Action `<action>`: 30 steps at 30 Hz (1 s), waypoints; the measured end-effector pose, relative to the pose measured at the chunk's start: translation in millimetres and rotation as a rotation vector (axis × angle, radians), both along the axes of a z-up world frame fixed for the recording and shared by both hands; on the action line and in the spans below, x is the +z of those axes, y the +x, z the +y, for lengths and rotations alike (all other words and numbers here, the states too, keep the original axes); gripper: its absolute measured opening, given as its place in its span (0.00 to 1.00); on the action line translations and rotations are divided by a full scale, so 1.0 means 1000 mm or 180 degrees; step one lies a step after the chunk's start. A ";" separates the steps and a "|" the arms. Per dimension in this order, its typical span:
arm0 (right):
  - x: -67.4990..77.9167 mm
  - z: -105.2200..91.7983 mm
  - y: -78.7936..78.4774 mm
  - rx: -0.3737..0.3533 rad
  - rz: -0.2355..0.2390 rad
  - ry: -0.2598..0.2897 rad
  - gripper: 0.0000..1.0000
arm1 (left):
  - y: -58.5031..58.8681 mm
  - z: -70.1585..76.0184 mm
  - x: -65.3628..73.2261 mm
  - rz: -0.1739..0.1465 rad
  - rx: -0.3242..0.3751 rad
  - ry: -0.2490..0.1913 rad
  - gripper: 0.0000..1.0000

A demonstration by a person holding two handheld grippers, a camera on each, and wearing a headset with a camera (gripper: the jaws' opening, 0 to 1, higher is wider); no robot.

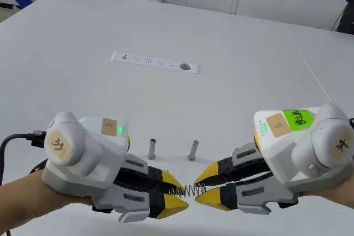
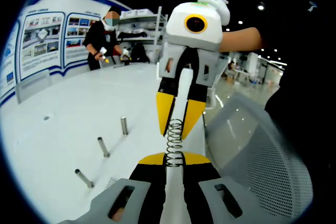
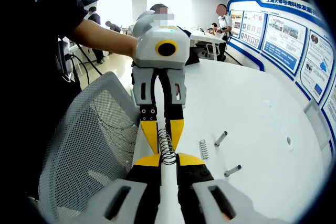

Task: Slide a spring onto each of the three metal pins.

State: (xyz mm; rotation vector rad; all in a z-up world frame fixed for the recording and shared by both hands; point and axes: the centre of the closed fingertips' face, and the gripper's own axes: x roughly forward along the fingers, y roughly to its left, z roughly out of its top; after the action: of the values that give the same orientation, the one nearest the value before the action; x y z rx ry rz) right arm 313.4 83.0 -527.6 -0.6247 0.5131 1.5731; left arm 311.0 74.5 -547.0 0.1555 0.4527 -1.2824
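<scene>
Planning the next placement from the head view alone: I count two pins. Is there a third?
Observer: Yes. The left gripper view shows a third pin, in a row with the other pins, nearest that camera.
Operator: Any spring on it?
Observer: No, it is bare.
Operator: Any spring besides the held spring?
Observer: A spare spring lies on the table by the pins in the right gripper view.

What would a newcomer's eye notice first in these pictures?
First, the spring held between the yellow tips of the left hand-held gripper and the right hand-held gripper, low in the head view. Behind it, two pins stand on the white table, with a power strip farther back.
</scene>
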 end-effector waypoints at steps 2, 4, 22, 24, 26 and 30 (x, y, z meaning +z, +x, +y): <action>0.002 -0.001 0.000 -0.0003 0.0006 0.0016 0.11 | 0.001 0.000 0.001 -0.0004 0.0007 -0.0009 0.10; 0.004 0.000 0.000 -0.0026 0.0026 0.0054 0.11 | 0.003 -0.001 0.002 -0.0004 0.0016 -0.0019 0.10; 0.024 0.022 -0.006 -0.0124 0.0294 0.0413 0.11 | 0.003 -0.001 -0.002 -0.0025 -0.0008 0.0022 0.10; 0.024 0.025 -0.006 -0.0126 0.0295 0.0426 0.11 | 0.003 -0.001 -0.002 -0.0021 -0.0007 0.0015 0.10; 0.024 0.026 -0.005 -0.0138 0.0301 0.0434 0.11 | 0.003 0.000 -0.003 -0.0005 0.0003 0.0005 0.11; 0.023 0.028 -0.004 -0.0144 0.0297 0.0441 0.11 | 0.004 0.002 -0.003 -0.0008 0.0022 0.0010 0.11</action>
State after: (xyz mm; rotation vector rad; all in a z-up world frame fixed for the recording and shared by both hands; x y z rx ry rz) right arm 309.0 111.3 -504.2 -0.4335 0.4796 1.5852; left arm 314.9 76.5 -550.3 0.1582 0.4528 -1.2746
